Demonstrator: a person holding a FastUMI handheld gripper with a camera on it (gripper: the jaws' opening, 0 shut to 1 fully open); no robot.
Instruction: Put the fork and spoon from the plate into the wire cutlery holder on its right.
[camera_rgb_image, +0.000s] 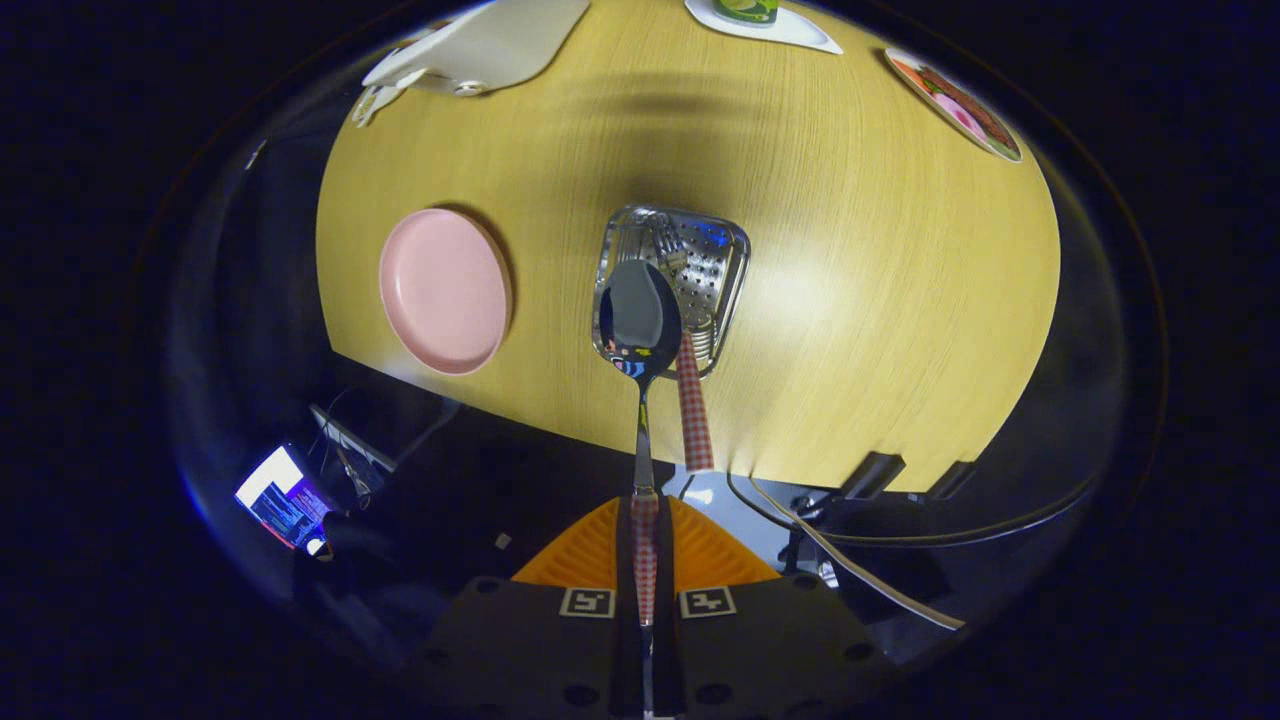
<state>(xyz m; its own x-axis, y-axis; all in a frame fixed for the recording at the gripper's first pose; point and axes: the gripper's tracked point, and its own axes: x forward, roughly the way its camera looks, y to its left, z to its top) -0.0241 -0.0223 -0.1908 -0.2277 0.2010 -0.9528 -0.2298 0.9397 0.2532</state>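
My gripper is shut on the spoon's red-checked handle, both orange fingers pressing it. The spoon points away from me, its shiny bowl hanging above the near left part of the metal cutlery holder. The fork stands in the holder, tines down inside, its red-checked handle sticking out toward me just right of the spoon. The pink plate lies bare on the wooden table, to the left of the holder.
The wooden table has a white board at its far left, a white mat with a green object at the far middle and a patterned plate at the far right. Cables and clamps sit at the near edge.
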